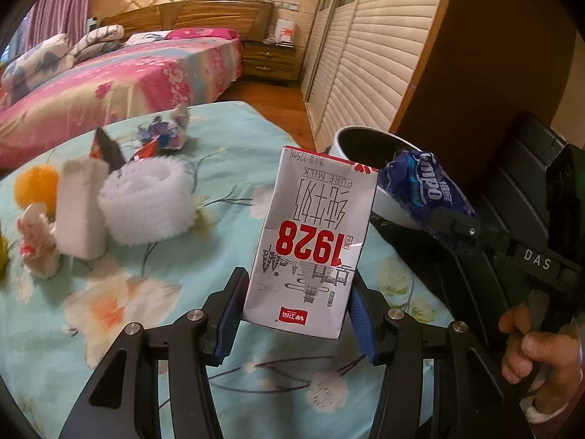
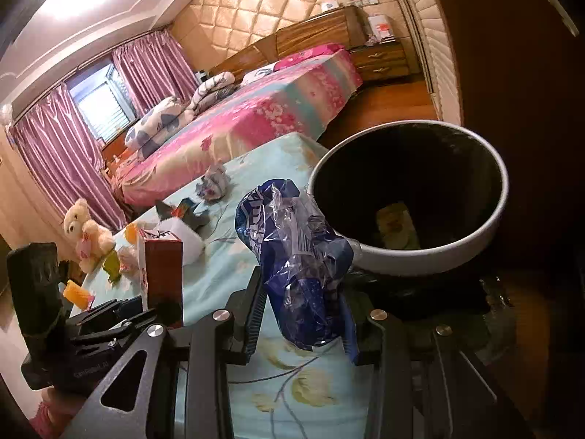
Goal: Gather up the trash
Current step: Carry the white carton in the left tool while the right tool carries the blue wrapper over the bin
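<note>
In a bedroom with a pink floral bed (image 2: 256, 109) and purple curtains (image 2: 58, 139), a tabletop (image 1: 219, 190) draped in pale blue flowered cloth holds crumpled wrappers (image 1: 164, 133) and plush toys. The left tool (image 1: 296, 314) grips a white 1928 pure-milk carton (image 1: 310, 241) upside down above the cloth, near the white-rimmed trash bin (image 2: 409, 197). The right tool (image 2: 303, 311) clamps a crumpled blue plastic wrapper (image 2: 299, 256) just beside the bin's rim.

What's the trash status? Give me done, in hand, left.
Done: something pale already lies in the bin.
In hand: the left gripper grips a milk carton; the right gripper grips a blue wrapper beside the bin.
Left: crumpled wrappers still on the floral cloth.
</note>
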`<state>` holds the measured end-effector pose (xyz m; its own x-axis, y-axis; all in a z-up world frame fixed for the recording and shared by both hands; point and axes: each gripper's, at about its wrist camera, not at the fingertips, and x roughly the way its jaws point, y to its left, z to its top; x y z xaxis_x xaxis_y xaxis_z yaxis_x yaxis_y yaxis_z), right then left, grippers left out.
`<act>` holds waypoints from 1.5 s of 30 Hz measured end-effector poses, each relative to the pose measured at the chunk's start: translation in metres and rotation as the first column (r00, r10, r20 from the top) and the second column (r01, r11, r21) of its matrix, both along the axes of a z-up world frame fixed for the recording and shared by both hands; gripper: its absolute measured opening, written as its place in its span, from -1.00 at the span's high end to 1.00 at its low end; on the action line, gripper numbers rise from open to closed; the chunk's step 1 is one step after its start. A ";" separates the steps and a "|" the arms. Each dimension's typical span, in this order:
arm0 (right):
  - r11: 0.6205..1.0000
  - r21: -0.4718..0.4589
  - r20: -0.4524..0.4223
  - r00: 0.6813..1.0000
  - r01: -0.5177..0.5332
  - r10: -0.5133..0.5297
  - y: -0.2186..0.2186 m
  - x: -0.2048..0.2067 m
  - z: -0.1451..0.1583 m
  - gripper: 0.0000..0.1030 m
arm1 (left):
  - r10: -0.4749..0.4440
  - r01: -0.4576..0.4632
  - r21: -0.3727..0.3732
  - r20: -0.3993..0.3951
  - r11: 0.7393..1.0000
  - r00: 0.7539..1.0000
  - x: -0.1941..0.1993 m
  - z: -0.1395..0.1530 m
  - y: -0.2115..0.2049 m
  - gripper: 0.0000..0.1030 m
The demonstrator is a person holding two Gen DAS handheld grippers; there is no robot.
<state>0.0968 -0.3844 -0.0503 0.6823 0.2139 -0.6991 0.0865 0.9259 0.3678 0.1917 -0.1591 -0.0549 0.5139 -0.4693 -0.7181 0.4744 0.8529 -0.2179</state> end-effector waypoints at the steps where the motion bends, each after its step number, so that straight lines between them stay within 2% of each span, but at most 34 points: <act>1: 1.000 -0.002 0.000 1.000 0.006 -0.006 -0.003 0.000 0.000 0.30 | -0.006 0.006 0.002 0.001 1.000 1.000 0.001 0.000 -0.005 0.01; 16: 0.994 -0.031 -0.003 0.994 0.107 -0.108 -0.052 0.006 0.003 0.30 | -0.105 0.104 0.038 0.026 0.994 0.994 0.027 0.003 -0.070 0.00; 27: 0.989 -0.057 -0.022 0.990 0.135 -0.136 -0.080 0.027 0.002 0.30 | -0.154 0.152 0.062 0.019 0.986 0.988 0.065 0.002 -0.110 0.00; 39: 0.988 -0.074 -0.051 0.989 0.135 -0.139 -0.086 0.047 -0.004 0.30 | -0.167 0.166 0.092 0.005 0.982 0.986 0.095 -0.004 -0.139 0.00; 45: 0.988 -0.080 -0.064 0.989 0.130 -0.135 -0.090 0.057 -0.006 0.30 | -0.167 0.167 0.083 -0.008 0.983 0.986 0.107 -0.005 -0.147 0.00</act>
